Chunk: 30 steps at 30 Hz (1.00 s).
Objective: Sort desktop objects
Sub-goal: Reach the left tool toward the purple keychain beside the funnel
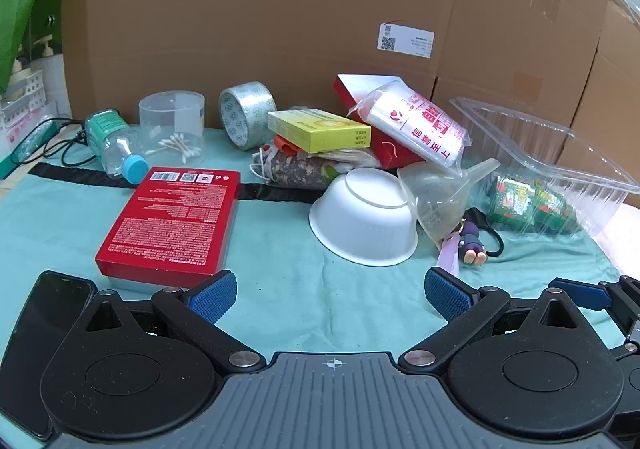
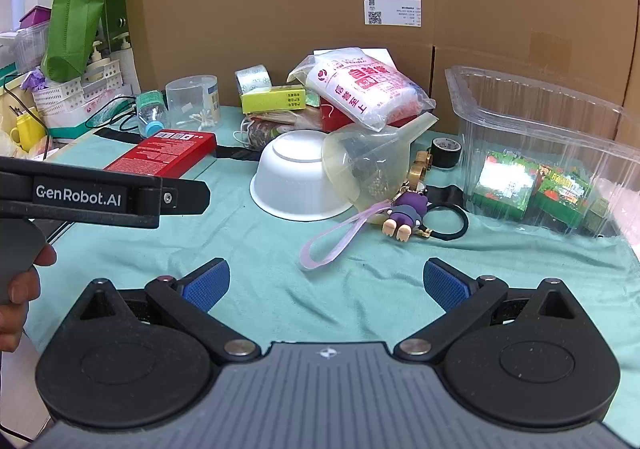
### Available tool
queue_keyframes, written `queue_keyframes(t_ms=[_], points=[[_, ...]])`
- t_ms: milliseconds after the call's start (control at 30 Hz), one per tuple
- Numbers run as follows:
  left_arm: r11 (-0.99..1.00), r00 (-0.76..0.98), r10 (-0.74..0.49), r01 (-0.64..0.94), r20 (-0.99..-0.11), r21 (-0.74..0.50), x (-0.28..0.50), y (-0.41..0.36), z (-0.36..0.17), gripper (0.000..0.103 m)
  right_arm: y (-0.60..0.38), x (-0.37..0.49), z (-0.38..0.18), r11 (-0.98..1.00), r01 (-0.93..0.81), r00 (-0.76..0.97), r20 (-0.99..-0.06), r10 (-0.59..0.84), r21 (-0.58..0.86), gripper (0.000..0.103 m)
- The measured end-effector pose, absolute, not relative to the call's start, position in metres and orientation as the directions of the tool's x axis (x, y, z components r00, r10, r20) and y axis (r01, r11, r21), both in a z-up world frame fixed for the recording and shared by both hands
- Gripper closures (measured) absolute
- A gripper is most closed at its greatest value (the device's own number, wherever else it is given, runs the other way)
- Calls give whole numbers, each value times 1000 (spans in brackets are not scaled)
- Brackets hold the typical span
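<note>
- Both grippers idle: left gripper (image 1: pixel 327 291) and right gripper (image 2: pixel 324 283) spread wide, nothing between the blue pads, only bare teal cloth (image 1: pixel 280 249).
- Red box (image 1: pixel 172 221) just ahead of the left gripper's left finger.
- Upturned white bowl (image 2: pixel 298 177) and funnel (image 2: pixel 364 165) ahead of the right gripper; purple keychain figure (image 2: pixel 404 213) nearer, towards its right finger.
- Clear tray (image 2: pixel 552 121) beyond that finger holds only green packets (image 2: pixel 532 185).
- Judgement: sorting barely begun; the pile beyond stays mixed.
</note>
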<state>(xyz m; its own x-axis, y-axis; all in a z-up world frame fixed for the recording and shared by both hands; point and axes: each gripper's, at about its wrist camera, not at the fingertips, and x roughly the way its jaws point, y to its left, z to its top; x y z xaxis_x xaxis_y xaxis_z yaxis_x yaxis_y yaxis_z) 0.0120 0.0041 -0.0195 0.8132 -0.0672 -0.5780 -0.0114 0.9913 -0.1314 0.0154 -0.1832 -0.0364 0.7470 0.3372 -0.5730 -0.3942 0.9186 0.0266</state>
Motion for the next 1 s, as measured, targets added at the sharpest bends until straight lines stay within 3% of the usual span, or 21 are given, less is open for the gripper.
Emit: queue_keyframes(t_ms=[633,1000], points=[[988,772,-110,17,-626,-153,41,-5,-27,0,-189,42,-50,930,-368,747,-593,301,7,0],[958,736,-266,131,-622,-255,71,-22,-37,3,-200,73,-60,925,-379,744,-582,327,36,1]])
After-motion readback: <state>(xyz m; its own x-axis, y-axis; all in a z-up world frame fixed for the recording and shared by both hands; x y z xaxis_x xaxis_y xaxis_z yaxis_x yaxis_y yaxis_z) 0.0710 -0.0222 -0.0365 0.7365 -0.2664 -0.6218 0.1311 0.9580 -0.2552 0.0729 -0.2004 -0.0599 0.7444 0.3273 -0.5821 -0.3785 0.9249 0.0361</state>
